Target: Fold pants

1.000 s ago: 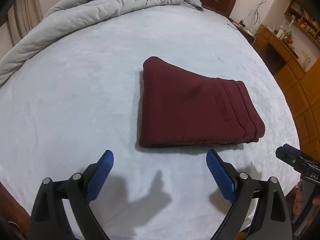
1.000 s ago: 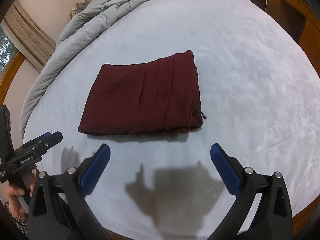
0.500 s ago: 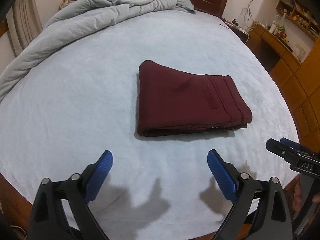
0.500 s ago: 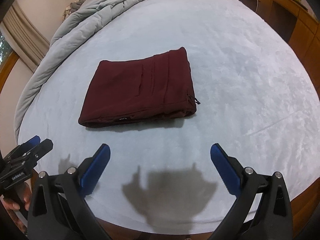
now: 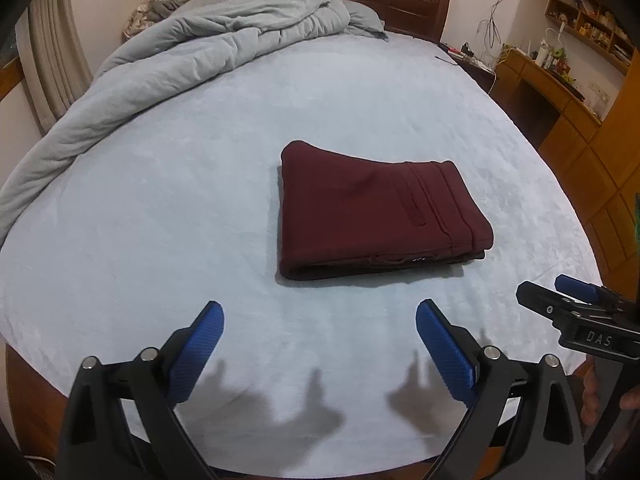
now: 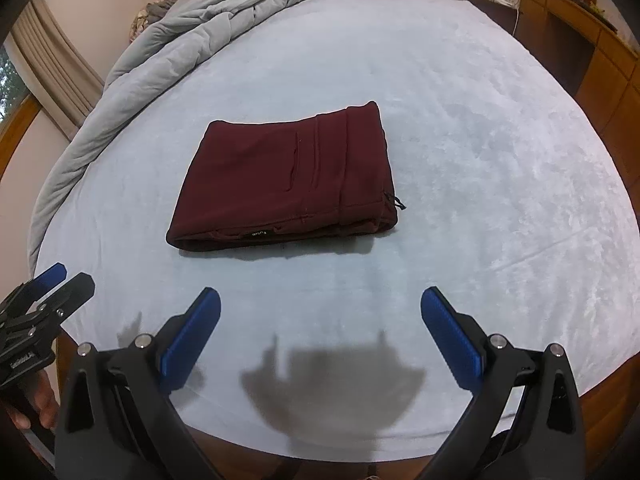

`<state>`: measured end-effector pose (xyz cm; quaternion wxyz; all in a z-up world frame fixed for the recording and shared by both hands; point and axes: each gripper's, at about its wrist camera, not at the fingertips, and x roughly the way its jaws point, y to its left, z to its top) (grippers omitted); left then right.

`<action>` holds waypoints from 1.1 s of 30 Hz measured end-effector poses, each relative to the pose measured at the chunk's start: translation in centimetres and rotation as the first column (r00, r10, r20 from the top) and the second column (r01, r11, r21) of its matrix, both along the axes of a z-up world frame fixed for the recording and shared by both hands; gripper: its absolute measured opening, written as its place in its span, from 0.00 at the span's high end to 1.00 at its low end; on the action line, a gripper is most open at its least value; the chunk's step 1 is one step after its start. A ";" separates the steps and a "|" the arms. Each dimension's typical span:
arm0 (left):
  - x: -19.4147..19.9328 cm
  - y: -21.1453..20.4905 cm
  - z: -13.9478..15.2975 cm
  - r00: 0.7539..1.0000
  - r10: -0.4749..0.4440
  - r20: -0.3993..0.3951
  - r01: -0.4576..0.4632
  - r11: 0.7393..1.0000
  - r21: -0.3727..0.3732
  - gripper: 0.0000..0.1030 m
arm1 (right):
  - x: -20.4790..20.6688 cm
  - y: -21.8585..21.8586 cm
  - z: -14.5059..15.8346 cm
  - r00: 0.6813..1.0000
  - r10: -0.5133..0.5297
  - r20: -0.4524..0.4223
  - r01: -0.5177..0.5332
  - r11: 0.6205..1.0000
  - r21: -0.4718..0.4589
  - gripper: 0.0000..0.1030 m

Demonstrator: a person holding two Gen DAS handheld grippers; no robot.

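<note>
Pants (image 5: 372,212) folded, compact on bed (image 5: 160,220). Left gripper (image 5: 318,322) and right gripper (image 6: 320,308) both wide apart, empty (clear of cloth). Risk: re-grabbing top layer only, fold peels open.

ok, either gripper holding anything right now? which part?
Nothing held. Left gripper and right gripper are open, short of the folded maroon pants.

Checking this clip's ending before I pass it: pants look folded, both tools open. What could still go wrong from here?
1. The pants lie in a loose stack; the layers at the near edge gape a little, so they may spring open.
2. A drawstring end pokes out at the right corner; a passing tool could snag it.
3. Both the left tool and right tool hang low over the bed near the pants; a stray sweep could shift them.
</note>
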<state>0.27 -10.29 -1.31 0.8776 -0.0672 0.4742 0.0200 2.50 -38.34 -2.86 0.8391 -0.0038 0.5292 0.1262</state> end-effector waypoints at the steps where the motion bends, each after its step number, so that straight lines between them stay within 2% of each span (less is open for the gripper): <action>1: 0.0 0.0 0.1 1.000 0.001 0.002 -0.001 1.000 0.003 0.05 | 0.0 0.0 0.1 1.000 0.000 0.002 0.000 1.000 -0.001 0.03; 16: -0.6 -0.8 0.6 1.000 0.002 0.013 -0.003 0.999 0.036 0.04 | 0.2 0.6 0.4 1.000 -0.003 0.020 0.004 0.999 -0.037 0.03; 33: -0.4 -0.5 0.2 1.000 0.018 -0.007 -0.018 0.999 0.031 0.04 | 0.6 1.0 -0.3 1.000 0.001 0.011 -0.001 0.997 -0.078 0.03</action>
